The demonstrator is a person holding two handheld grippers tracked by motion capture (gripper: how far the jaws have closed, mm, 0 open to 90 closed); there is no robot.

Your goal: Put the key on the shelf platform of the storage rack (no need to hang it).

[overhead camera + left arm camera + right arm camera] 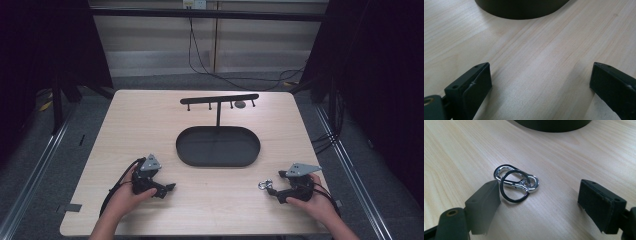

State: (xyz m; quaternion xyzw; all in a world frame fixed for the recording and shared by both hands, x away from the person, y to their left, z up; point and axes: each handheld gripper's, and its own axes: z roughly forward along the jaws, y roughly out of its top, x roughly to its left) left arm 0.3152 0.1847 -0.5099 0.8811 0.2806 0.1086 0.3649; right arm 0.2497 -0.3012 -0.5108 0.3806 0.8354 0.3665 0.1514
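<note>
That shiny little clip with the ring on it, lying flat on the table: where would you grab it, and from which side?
I would take the snap hook across its narrow oval body, coming down from above with the open right tongs. It lies flat on the wooden table, so a level approach would probably find little to bite. The split ring hangs loose on the hook and leans up, so it would probably swing if pinched.

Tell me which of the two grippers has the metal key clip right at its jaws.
The right gripper: the silver key clip lies just beyond its open jaws, close to one pad. The left gripper faces bare table.
</note>
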